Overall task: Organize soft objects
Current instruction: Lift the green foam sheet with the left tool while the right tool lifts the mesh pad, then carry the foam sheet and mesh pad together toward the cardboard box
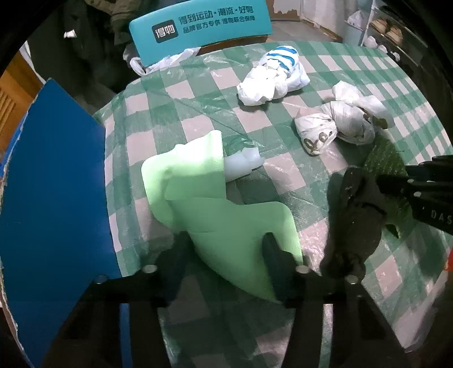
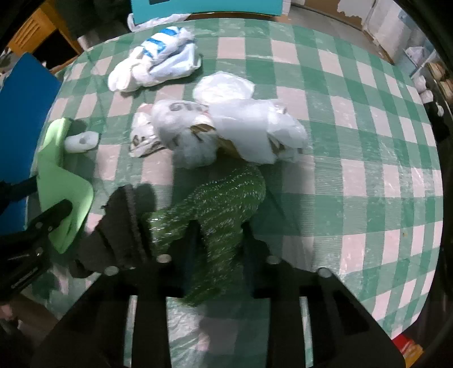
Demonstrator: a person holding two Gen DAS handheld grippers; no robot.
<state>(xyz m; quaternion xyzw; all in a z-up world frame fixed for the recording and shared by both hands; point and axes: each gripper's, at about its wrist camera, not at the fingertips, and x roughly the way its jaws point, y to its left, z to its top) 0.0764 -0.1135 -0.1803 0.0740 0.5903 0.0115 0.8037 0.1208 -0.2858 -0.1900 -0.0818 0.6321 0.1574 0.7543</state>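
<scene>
My left gripper [image 1: 226, 252] is shut on a light green foam sheet [image 1: 206, 203] and holds it over the checkered table; the sheet also shows in the right wrist view [image 2: 61, 184]. My right gripper [image 2: 219, 243] is shut on a dark green bubble-wrap piece [image 2: 220, 203], also seen in the left wrist view [image 1: 385, 161]. A black foam piece [image 2: 119, 226] lies between the two grippers; it shows in the left wrist view too [image 1: 354, 215]. A small white foam lump [image 1: 243, 164] lies behind the green sheet.
A blue-striped white plastic bag [image 1: 271, 76] and a knotted printed white bag [image 1: 339, 121] lie further back on the green-checkered tablecloth [image 2: 368, 169]. A blue board [image 1: 53, 192] stands at the left table edge. A teal box [image 1: 198, 25] sits at the far edge.
</scene>
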